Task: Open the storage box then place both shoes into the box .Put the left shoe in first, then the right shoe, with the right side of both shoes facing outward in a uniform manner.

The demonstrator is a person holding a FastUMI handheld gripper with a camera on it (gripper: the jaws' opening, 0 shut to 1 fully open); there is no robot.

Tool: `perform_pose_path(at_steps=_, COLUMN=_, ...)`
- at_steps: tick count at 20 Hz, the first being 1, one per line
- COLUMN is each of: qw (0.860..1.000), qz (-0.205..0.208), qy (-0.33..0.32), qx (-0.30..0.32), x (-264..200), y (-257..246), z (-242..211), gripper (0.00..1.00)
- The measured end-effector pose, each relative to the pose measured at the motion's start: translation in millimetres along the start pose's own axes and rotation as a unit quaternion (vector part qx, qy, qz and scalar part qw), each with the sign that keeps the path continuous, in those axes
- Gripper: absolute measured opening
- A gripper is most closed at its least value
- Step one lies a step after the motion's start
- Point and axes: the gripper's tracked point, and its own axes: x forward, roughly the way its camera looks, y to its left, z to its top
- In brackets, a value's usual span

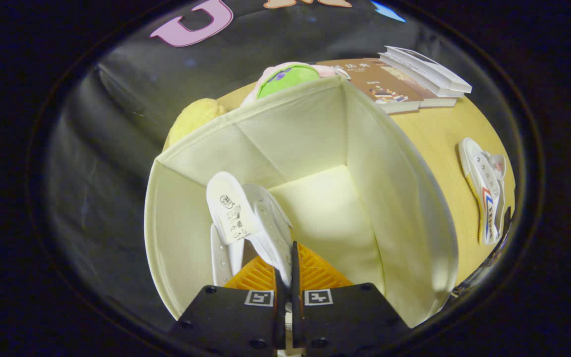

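A cream fabric storage box (394,198) stands open on the yellow table, its inside facing me. My gripper (287,267) hangs over the box's near left part, shut on the upper edge of a white canvas shoe (260,223). The shoe's tongue (228,206) sticks up just ahead of the fingers, and its orange insole (315,272) shows beneath them. The shoe is inside the box, near the left wall. A second white shoe (486,191) with red and blue stripes lies on its side on the table, right of the box.
Behind the box sit a green and pink plush toy (285,77) and a yellow plush (194,116). A stack of books (404,82) lies at the back right of the table (444,139). The right half of the box floor (330,208) is bare.
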Motion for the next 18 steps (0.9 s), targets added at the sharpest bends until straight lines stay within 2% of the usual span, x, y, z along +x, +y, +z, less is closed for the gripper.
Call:
perform_pose_path(at_steps=4, qw=0.998, qz=0.054, qy=-0.011, qx=-0.012, x=-12.9, y=15.6, z=-2.7, gripper=0.62)
perform_pose_path(at_steps=7, qw=0.992, qz=0.098, qy=-0.082, qx=-0.023, x=-52.6, y=14.6, z=23.3, gripper=1.00)
perform_pose_path(at_steps=9, qw=0.982, qz=0.116, qy=-0.149, qx=-0.019, x=-89.9, y=6.2, z=47.9, gripper=0.99)
perform_pose_path(at_steps=12, qw=0.968, qz=0.094, qy=-0.230, qx=-0.028, x=-142.3, y=-33.4, z=75.3, gripper=1.00)
perform_pose_path(at_steps=15, qw=0.958, qz=0.037, qy=-0.283, qx=-0.029, x=-177.0, y=-94.5, z=91.3, gripper=1.00)
perform_pose_path(at_steps=18, qw=0.955, qz=-0.052, qy=-0.290, qx=-0.017, x=-189.9, y=-174.9, z=88.6, gripper=1.00)
